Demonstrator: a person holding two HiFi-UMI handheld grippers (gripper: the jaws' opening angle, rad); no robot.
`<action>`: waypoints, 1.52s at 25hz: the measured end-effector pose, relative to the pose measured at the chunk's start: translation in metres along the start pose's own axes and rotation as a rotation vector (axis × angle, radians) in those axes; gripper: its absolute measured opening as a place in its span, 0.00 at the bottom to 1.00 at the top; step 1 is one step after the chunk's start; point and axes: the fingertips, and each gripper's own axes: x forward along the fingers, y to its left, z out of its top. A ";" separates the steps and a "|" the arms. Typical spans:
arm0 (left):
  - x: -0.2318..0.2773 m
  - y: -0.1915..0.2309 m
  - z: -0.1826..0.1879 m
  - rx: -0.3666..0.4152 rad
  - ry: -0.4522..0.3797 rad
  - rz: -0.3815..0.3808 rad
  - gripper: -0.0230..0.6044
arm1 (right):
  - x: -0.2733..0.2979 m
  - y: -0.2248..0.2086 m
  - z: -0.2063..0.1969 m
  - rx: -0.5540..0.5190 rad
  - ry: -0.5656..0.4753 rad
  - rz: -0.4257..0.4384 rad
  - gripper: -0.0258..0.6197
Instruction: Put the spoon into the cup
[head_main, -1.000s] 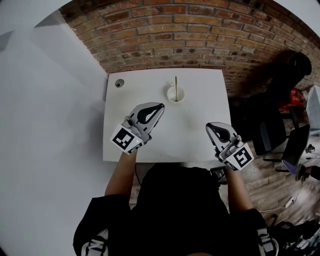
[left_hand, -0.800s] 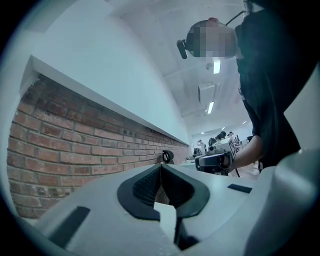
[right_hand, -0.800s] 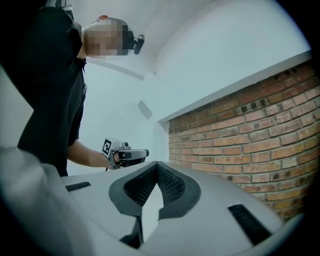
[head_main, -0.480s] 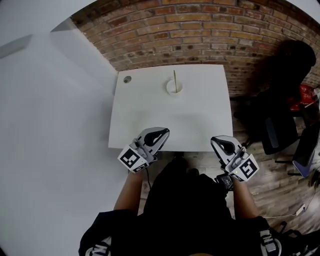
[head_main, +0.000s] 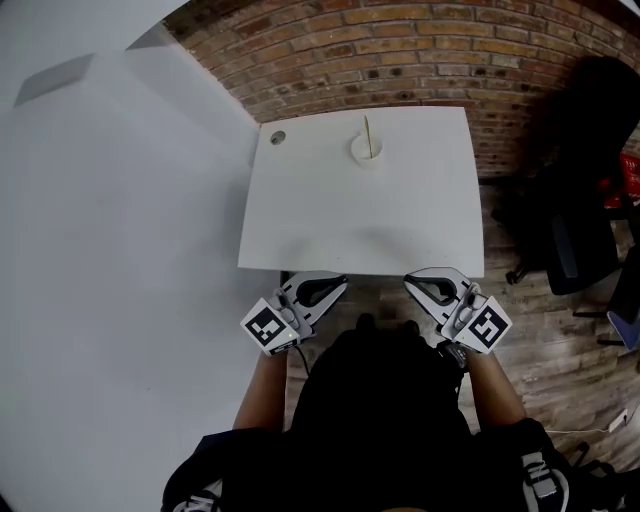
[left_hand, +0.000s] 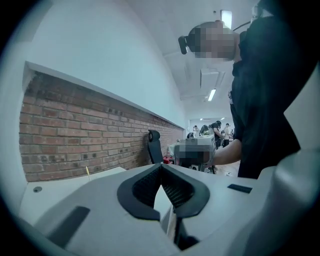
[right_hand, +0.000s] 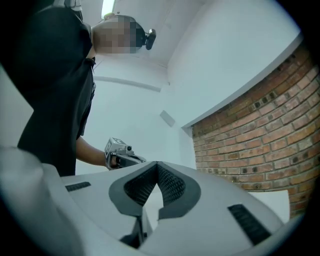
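Both closed, empty — left gripper (head_main: 339, 285), right gripper (head_main: 412, 284), spoon (head_main: 366, 128) in cup (head_main: 365, 153), brick wall (head_main: 400, 50) behind

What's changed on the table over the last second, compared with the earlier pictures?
The left tongs and right tongs drew back toward the person, from over the table to just off its near edge. Nothing was taken hold of or let go. Both stay shut and empty, and the spoon still stands in the cup.
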 end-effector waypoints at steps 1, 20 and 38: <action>-0.007 0.000 0.006 0.007 -0.012 0.004 0.07 | 0.000 0.002 0.003 -0.015 0.008 -0.009 0.05; -0.178 -0.018 -0.027 -0.108 -0.184 -0.145 0.07 | 0.074 0.126 0.021 -0.092 0.038 -0.232 0.05; -0.130 -0.107 -0.017 -0.148 -0.267 -0.224 0.07 | 0.003 0.197 -0.037 -0.046 0.304 -0.090 0.05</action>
